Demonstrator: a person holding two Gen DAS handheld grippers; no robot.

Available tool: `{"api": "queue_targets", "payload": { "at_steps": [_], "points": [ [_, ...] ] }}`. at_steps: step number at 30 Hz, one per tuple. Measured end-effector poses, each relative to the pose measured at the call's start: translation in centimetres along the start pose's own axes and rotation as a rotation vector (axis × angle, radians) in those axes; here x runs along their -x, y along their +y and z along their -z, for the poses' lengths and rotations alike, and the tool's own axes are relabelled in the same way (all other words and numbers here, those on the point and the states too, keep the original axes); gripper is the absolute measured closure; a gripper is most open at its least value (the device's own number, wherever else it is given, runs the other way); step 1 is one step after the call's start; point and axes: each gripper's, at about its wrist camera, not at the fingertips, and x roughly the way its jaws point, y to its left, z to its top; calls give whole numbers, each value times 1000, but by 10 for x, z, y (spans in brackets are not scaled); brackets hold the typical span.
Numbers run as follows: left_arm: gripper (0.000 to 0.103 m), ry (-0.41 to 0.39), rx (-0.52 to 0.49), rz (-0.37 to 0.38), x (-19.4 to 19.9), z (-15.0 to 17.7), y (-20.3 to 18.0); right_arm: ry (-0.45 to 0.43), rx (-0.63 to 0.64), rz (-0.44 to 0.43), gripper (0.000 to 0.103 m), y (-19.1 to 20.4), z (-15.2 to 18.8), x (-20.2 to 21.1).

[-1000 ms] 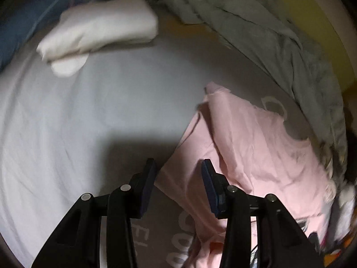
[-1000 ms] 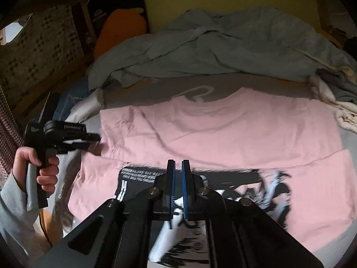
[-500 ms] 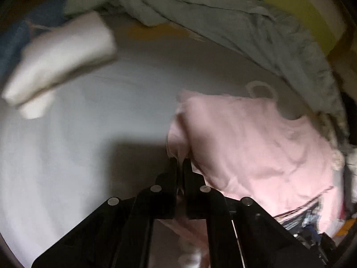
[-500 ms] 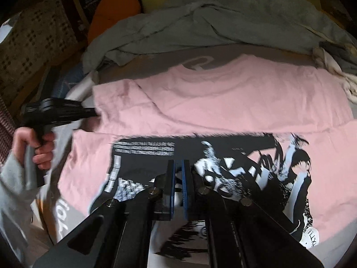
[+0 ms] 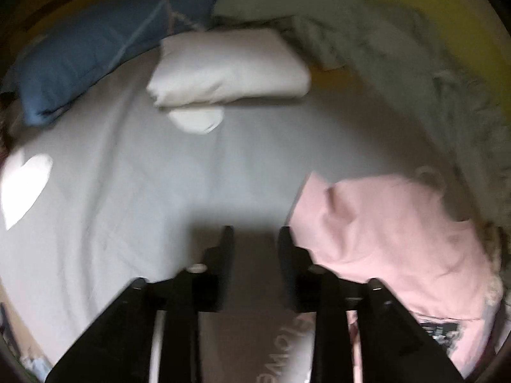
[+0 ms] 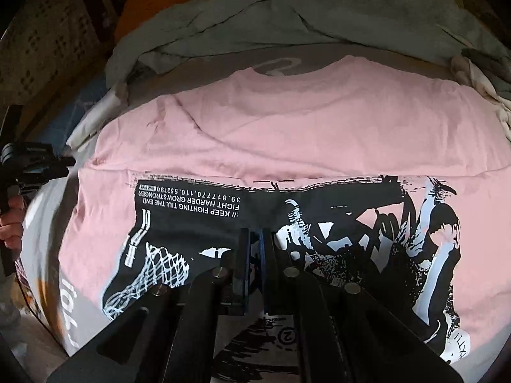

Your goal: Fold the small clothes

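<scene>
Your left gripper (image 5: 254, 242) has just been opening, empty, beside the pink shirt (image 6: 287, 134); your right gripper (image 6: 254, 249) seems clamped on it.

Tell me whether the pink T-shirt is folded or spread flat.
Partly folded: the pink T-shirt has its upper part doubled down over the black print, hiding part of it.

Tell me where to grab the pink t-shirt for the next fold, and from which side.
Probably its left edge: on the pink t-shirt that folded edge lies flat and bare on the grey sheet. Bring the left gripper, fingers apart and empty, in from that side.
</scene>
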Motion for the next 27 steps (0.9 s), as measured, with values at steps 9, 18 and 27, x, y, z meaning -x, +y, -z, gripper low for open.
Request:
{"api": "queue_targets", "payload": {
  "at_steps": [9, 18, 27],
  "points": [
    [69, 169, 175, 329, -10, 54, 22, -56, 66, -106, 98, 29, 3, 24],
    [100, 184, 137, 316, -16, 63, 10, -31, -2, -122, 98, 22, 27, 35],
    [95, 82, 57, 97, 9, 96, 12, -9, -4, -103, 98, 6, 33, 40]
  ]
}}
